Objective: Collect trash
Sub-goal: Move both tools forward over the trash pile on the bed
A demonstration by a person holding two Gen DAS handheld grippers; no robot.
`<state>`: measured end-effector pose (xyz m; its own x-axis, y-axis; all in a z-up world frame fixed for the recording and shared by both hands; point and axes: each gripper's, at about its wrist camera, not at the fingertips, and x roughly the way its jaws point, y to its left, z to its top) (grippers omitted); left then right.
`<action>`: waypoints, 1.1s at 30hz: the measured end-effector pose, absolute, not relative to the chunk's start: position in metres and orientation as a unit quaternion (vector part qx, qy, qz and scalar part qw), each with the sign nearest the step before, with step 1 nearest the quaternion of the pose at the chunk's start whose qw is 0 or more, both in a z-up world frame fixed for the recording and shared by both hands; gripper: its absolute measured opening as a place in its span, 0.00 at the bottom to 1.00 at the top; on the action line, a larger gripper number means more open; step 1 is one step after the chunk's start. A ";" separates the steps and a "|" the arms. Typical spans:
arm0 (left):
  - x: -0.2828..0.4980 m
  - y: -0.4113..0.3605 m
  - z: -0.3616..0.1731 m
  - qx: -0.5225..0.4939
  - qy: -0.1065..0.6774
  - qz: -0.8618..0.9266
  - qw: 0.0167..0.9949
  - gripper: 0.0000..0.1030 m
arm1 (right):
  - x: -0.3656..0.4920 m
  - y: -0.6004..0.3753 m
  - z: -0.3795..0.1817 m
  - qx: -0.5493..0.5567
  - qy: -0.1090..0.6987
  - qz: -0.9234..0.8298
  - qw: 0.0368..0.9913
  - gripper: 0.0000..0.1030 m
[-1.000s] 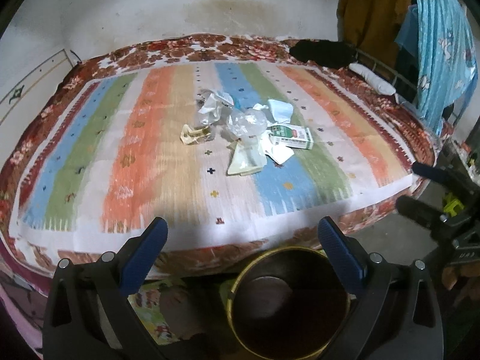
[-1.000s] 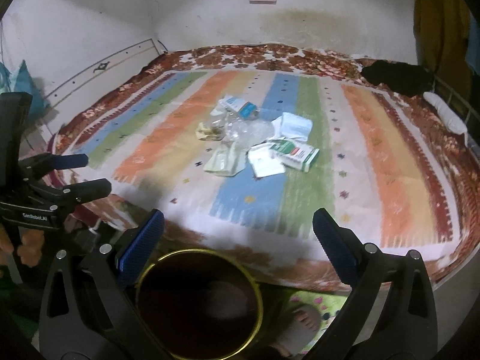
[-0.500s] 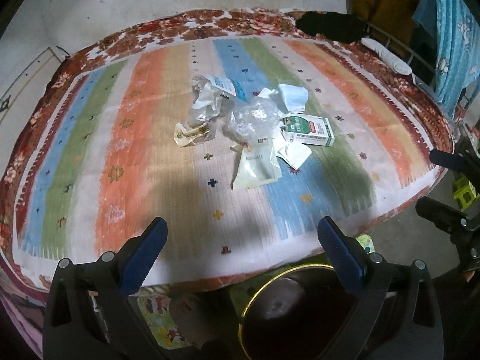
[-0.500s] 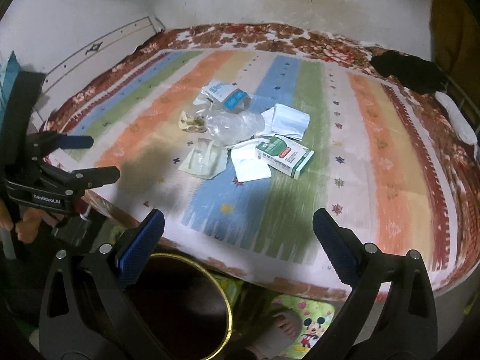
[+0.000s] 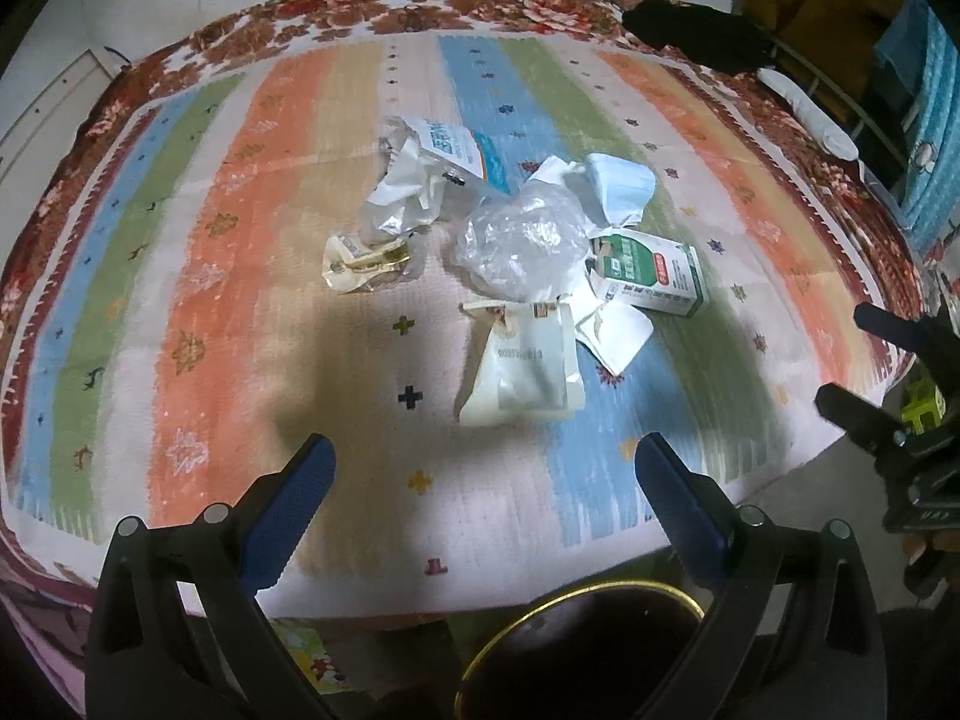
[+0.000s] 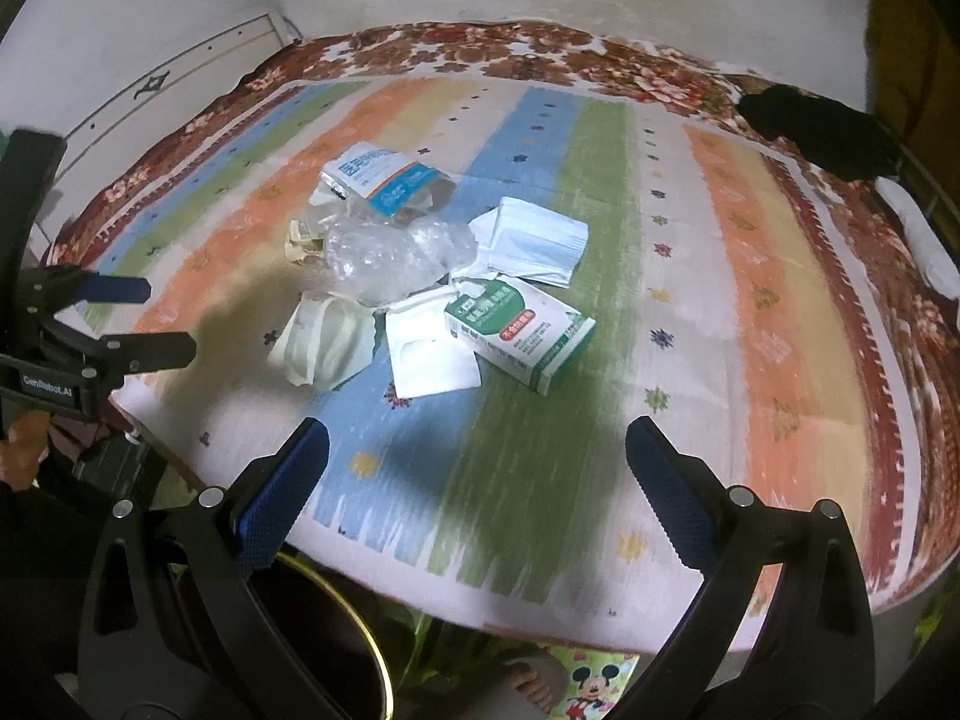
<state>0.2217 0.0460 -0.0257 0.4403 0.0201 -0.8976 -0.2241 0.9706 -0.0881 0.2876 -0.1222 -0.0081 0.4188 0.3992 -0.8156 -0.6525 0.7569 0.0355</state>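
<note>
A pile of trash lies mid-bed on the striped cover: a green-and-white box [image 5: 651, 272] [image 6: 521, 330], a clear crumpled plastic bag [image 5: 521, 240] [image 6: 384, 258], a cream pouch [image 5: 523, 369] [image 6: 327, 339], a white-and-blue packet [image 5: 459, 150] [image 6: 375, 177], a blue face mask [image 5: 621, 186] [image 6: 540, 240] and a small yellow wrapper [image 5: 363, 258]. My left gripper [image 5: 480, 483] is open and empty, short of the pouch. My right gripper [image 6: 477, 471] is open and empty, short of the box. A dark bin with a gold rim [image 5: 582, 651] [image 6: 336, 630] stands below the bed's near edge.
The striped cover [image 5: 252, 276] lies on a floral blanket [image 6: 480, 48]. A black cloth [image 5: 696, 36] and a white item [image 5: 807, 117] lie at the far right corner. A wall runs behind the bed. A foot in a sandal [image 6: 534, 684] stands on a cartoon mat.
Both grippers have moved forward and up over the bed's near edge toward the trash pile. The bin has slid lower in both views. The jaws stayed open.
</note>
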 end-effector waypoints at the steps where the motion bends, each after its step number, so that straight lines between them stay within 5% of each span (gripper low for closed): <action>1: 0.226 0.046 -0.027 -0.100 0.525 0.074 0.842 0.95 | 0.291 -0.119 -0.012 -0.153 0.436 0.317 0.828 0.92; 33: 0.288 0.052 -0.085 -0.129 0.579 0.068 0.802 0.95 | 0.411 -0.070 -0.102 -0.263 0.449 0.411 0.748 0.92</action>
<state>0.2880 0.0521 -0.0848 0.3202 -0.0406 -0.9465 -0.2589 0.9573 -0.1286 0.4105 -0.0697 -0.1016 0.2584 0.3791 -0.8886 -0.8517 0.5234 -0.0244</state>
